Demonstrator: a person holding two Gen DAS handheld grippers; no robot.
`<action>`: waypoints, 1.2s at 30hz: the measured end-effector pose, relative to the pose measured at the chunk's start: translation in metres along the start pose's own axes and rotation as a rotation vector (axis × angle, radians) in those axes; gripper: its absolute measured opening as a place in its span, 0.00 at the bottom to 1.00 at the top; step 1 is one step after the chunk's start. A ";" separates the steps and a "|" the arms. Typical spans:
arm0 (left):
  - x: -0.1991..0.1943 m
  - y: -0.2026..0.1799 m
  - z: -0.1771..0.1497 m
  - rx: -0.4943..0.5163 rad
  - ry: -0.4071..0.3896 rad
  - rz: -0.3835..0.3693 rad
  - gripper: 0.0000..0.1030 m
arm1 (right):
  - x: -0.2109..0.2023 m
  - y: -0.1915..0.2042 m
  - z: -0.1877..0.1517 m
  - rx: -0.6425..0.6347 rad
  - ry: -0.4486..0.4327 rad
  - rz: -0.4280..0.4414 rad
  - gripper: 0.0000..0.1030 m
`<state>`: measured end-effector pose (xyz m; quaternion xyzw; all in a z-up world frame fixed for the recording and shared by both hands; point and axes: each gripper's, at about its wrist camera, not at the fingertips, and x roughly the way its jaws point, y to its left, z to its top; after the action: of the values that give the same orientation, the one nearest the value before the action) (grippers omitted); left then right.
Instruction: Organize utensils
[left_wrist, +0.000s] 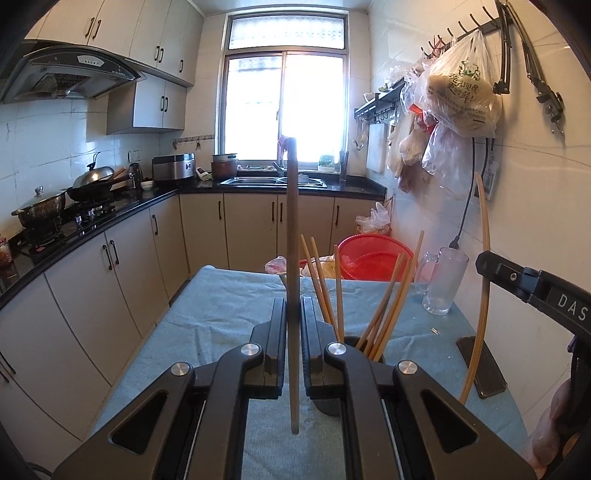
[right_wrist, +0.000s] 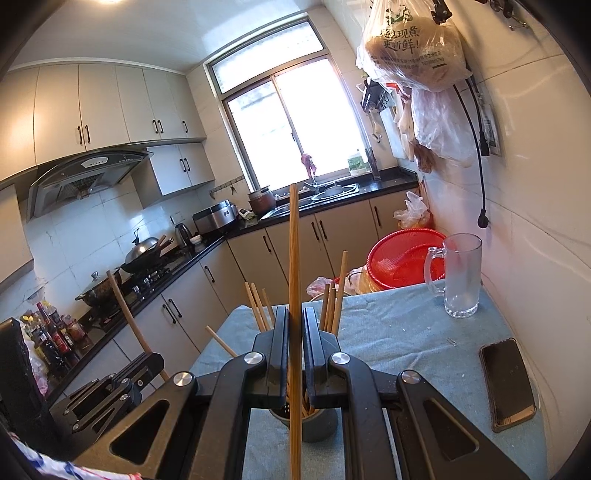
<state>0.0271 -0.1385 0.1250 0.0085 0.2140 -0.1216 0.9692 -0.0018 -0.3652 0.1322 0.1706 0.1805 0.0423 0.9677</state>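
My left gripper (left_wrist: 293, 301) is shut on one wooden chopstick (left_wrist: 292, 221), held upright above the blue cloth-covered table (left_wrist: 221, 314). Just to its right stands a dark holder cup (left_wrist: 369, 350) with several chopsticks (left_wrist: 391, 295) leaning in it. My right gripper (right_wrist: 295, 310) is shut on a second upright chopstick (right_wrist: 294, 251), whose lower end hangs in front of the holder cup (right_wrist: 321, 421). Several chopsticks (right_wrist: 334, 295) fan out behind its fingers. The right gripper (left_wrist: 491, 264) also shows at the right edge of the left wrist view, and the left gripper (right_wrist: 151, 360) sits low on the left of the right wrist view.
A glass mug (right_wrist: 461, 277) stands at the table's far right corner and a phone (right_wrist: 506, 384) lies near the right edge. A red basket (right_wrist: 402, 254) sits behind the table. Plastic bags (left_wrist: 461, 92) hang on the right wall. Kitchen counter and stove (left_wrist: 92, 210) run along the left.
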 end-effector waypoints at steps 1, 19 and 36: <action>-0.003 0.000 -0.001 0.001 0.002 0.003 0.06 | -0.003 -0.001 -0.001 0.004 -0.001 0.000 0.07; -0.072 -0.005 -0.036 0.026 0.005 0.035 0.07 | -0.069 0.003 -0.028 0.022 -0.027 0.014 0.08; -0.130 0.032 -0.035 -0.094 -0.066 -0.057 0.07 | -0.124 0.014 -0.042 -0.013 -0.059 0.014 0.08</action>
<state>-0.0936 -0.0745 0.1461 -0.0473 0.1875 -0.1394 0.9712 -0.1323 -0.3566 0.1420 0.1665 0.1505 0.0452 0.9734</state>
